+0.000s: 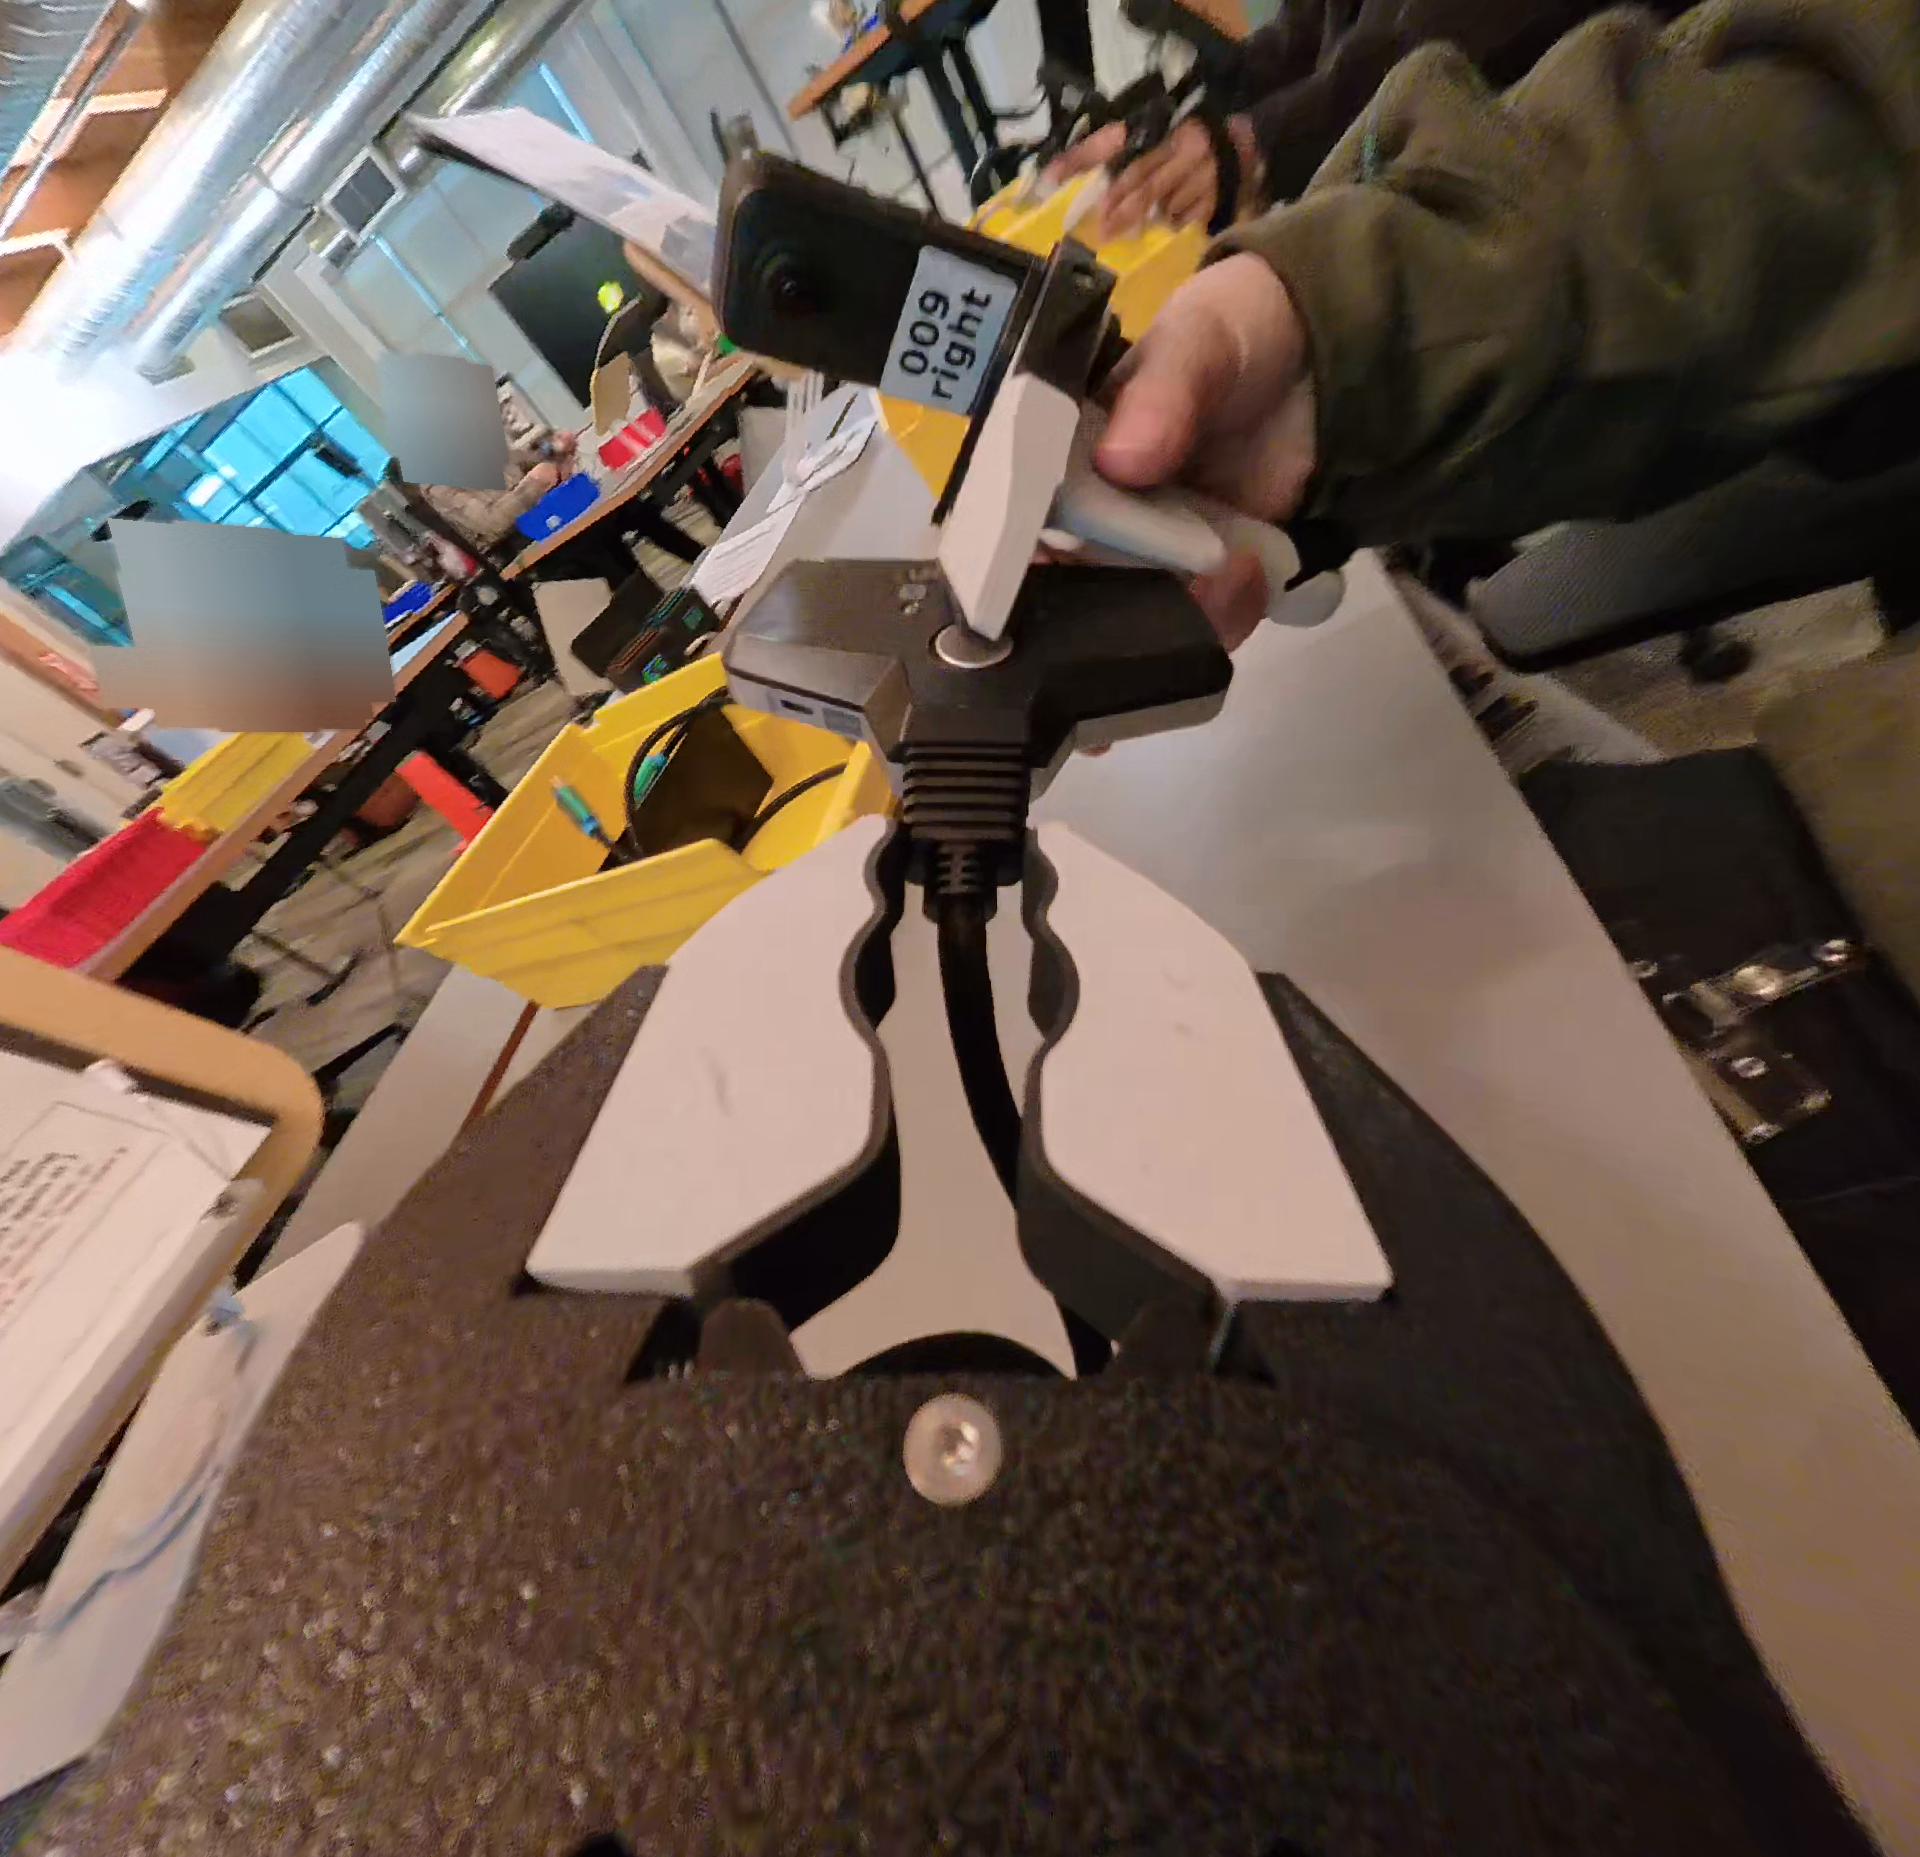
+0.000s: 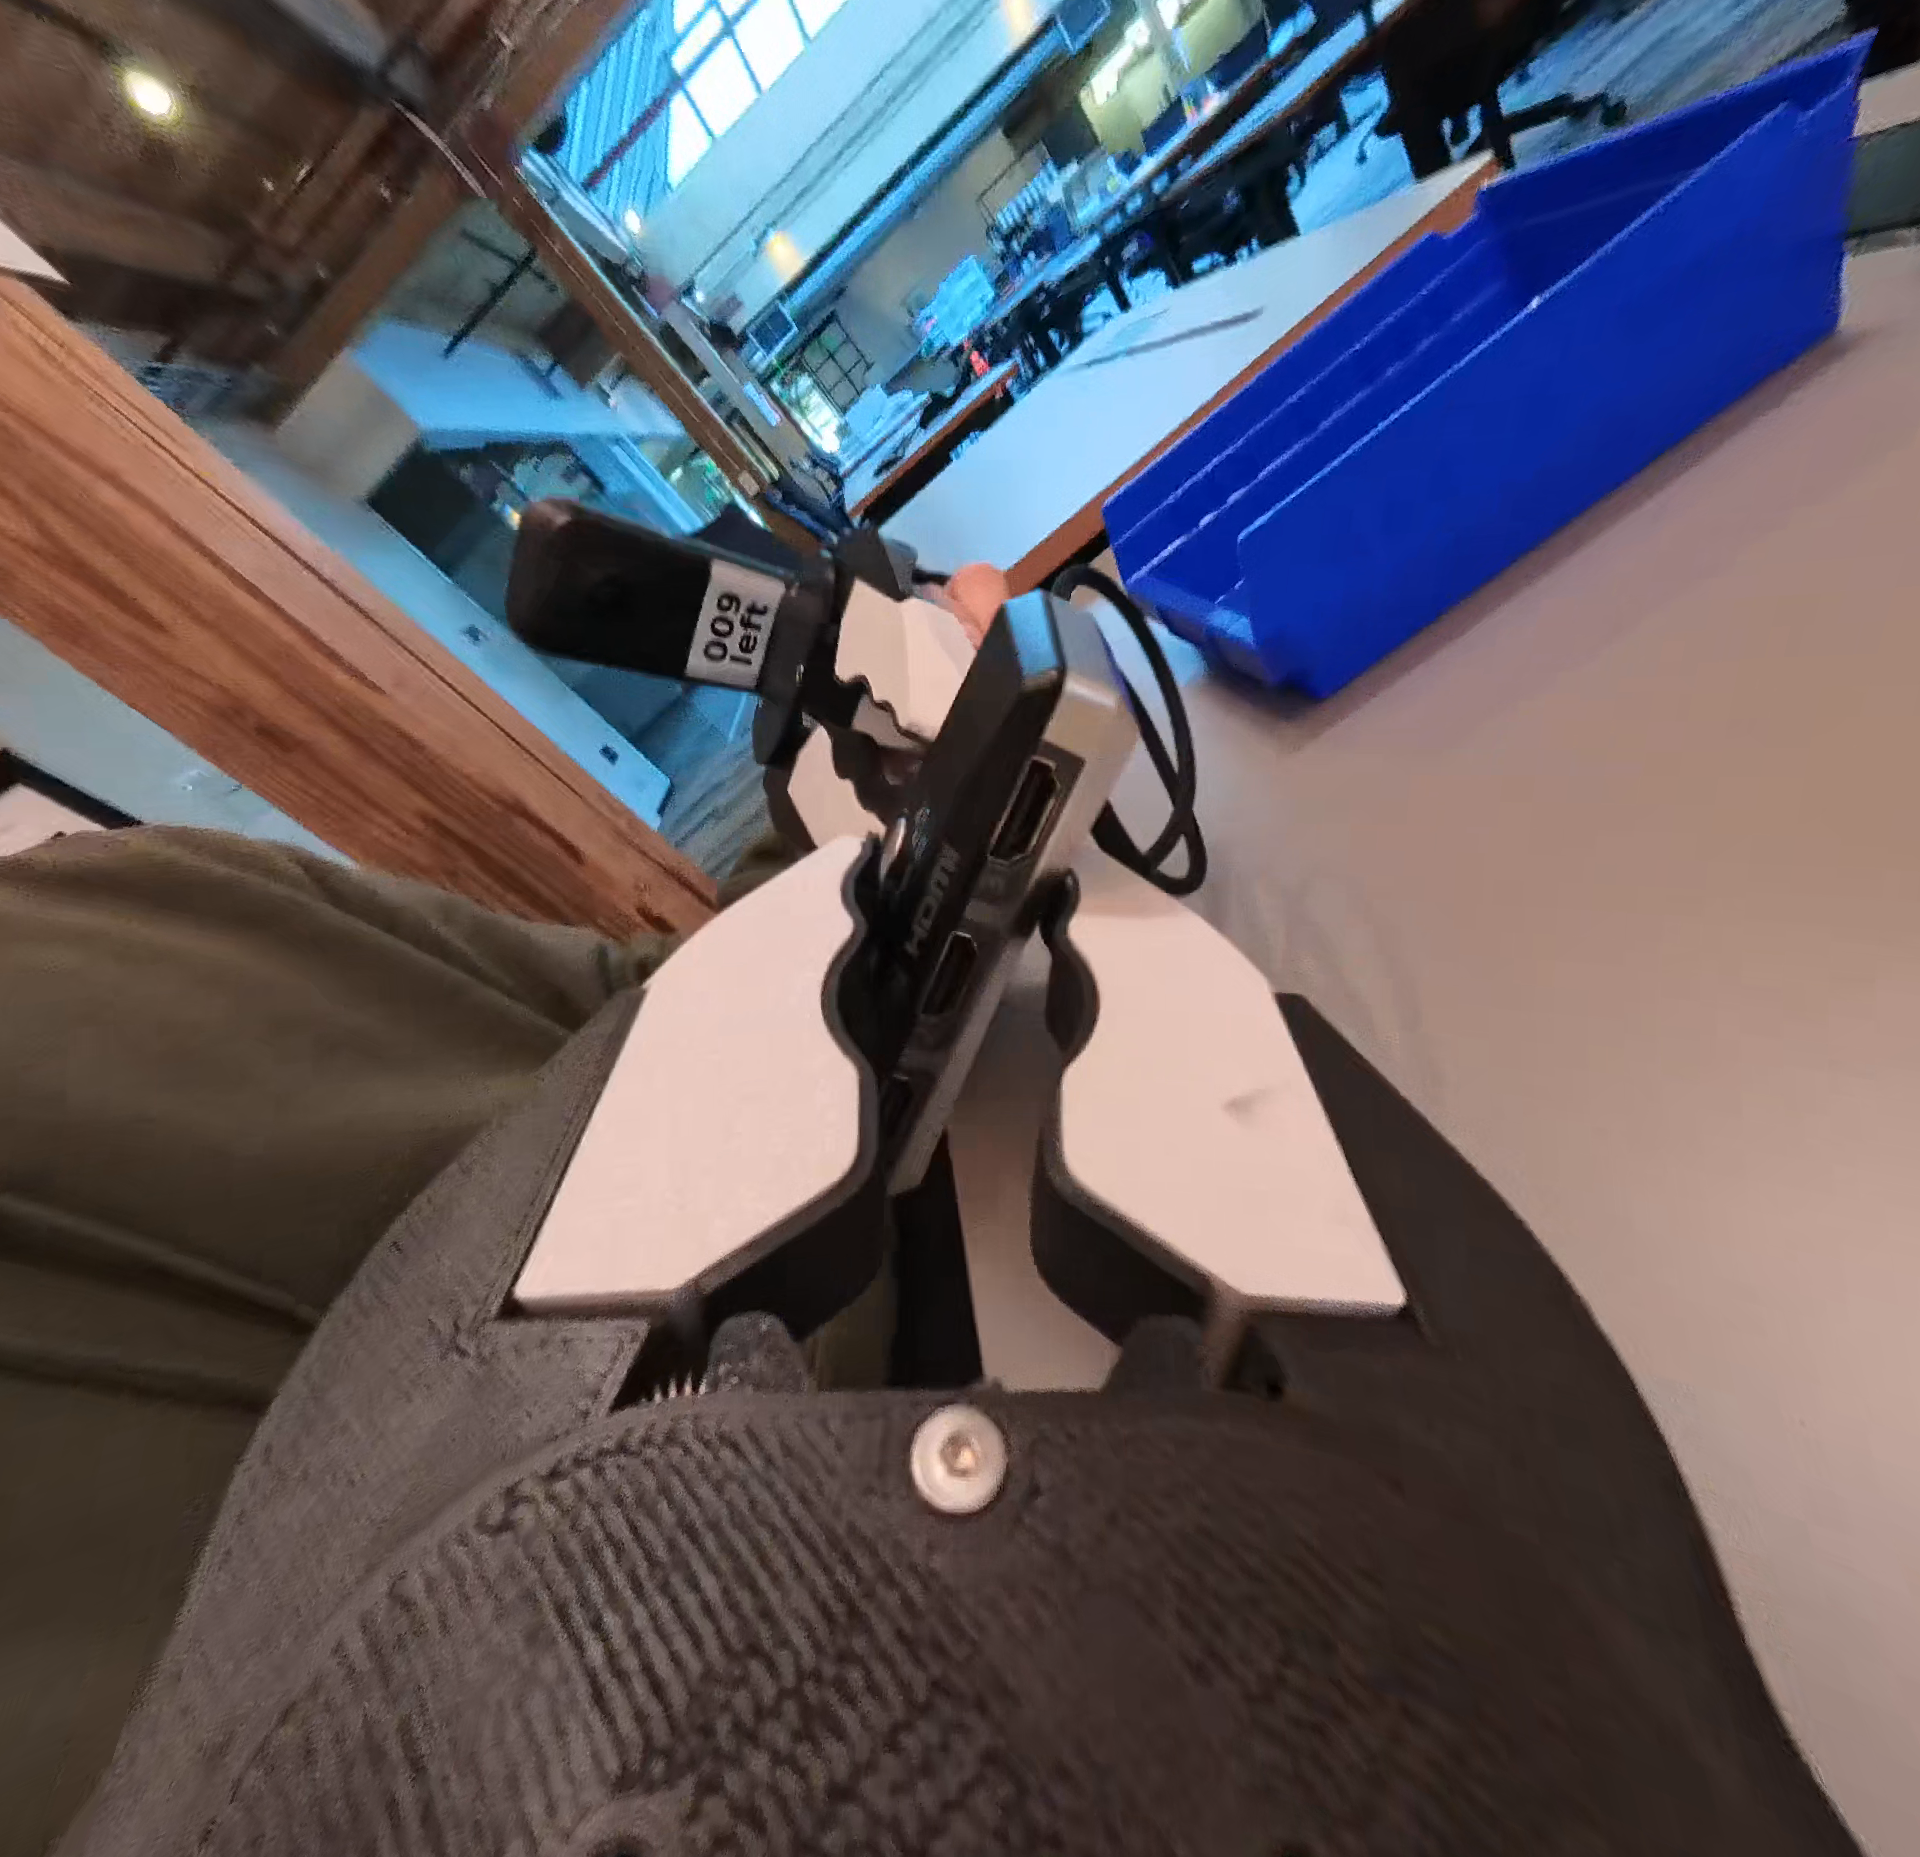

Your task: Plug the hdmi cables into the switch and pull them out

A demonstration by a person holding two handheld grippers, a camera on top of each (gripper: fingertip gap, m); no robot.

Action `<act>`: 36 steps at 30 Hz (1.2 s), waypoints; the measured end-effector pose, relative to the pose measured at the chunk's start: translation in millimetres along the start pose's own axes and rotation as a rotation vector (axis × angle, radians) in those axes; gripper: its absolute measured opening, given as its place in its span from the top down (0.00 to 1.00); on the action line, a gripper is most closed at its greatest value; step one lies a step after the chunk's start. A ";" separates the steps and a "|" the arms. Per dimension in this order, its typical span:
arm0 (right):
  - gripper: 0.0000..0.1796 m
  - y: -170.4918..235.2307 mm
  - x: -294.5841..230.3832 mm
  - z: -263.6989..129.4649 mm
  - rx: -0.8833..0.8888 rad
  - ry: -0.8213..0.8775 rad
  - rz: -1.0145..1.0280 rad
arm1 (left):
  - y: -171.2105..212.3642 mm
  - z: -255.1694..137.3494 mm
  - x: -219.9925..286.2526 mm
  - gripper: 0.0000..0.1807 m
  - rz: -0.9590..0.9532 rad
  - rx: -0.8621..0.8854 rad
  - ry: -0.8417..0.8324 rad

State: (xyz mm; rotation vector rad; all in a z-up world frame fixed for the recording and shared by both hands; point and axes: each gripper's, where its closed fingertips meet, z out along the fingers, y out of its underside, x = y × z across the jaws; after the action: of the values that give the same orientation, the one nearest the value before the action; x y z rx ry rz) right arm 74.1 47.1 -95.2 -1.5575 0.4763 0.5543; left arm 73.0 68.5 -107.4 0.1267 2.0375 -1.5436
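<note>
In the left wrist view my left gripper (image 1: pixel 961 857) is shut on the ribbed neck of a black HDMI cable (image 1: pixel 971 986). The cable's plug (image 1: pixel 961 747) is pressed into the side of the switch (image 1: pixel 831 618), a small box with a black top and grey sides. The plug's metal tip is hidden. My right gripper (image 2: pixel 961 877) is shut on the switch (image 2: pixel 1023 695) and holds it tilted above the table. Two empty ports (image 2: pixel 1023 799) face the right wrist camera. The cable's slack (image 2: pixel 1169 758) loops on the table behind the switch.
A yellow bin (image 1: pixel 561 914) with cables stands past the switch on the left. A blue bin (image 2: pixel 1507 405) lies on the white table (image 2: pixel 1558 820). A papered board (image 1: pixel 94 1236) sits at the left. Another person's hands (image 1: pixel 1153 176) work at the back.
</note>
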 end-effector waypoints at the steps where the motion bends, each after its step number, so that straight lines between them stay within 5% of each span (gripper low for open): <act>1: 0.84 -2.4 1.4 0.7 0.012 -0.015 -0.014 | 3.1 0.9 -1.5 0.89 0.012 -0.021 -0.015; 7: 0.87 -26.8 0.0 -3.5 0.130 -0.035 -0.208 | -1.3 6.0 -12.0 0.87 -0.118 0.038 -0.091; 12: 0.87 -71.1 -1.3 -24.6 0.219 -0.009 -0.293 | -18.7 -14.2 -34.9 0.68 -0.299 0.137 -0.167; 19: 0.87 -191.0 -2.3 -80.5 0.404 0.061 -0.365 | -20.8 -59.5 -78.5 0.62 -0.420 0.246 -0.386; 25: 0.87 -317.1 -33.0 -124.2 0.576 0.084 -0.432 | 12.8 -58.9 -84.2 0.63 -0.500 0.200 -0.379; 31: 0.87 -392.1 34.9 -173.2 0.574 0.482 -0.430 | 27.8 -51.3 -79.2 0.66 -0.526 0.176 -0.335; 36: 0.87 -378.9 104.0 -182.1 0.416 0.598 -0.465 | 35.7 -46.3 -76.4 0.68 -0.543 0.162 -0.314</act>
State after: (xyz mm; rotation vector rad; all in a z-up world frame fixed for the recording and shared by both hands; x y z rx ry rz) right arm 397.6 -108.3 147.3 -1.3452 0.6051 -0.3671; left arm 133.1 142.0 -92.5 -0.6181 1.7740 -1.9027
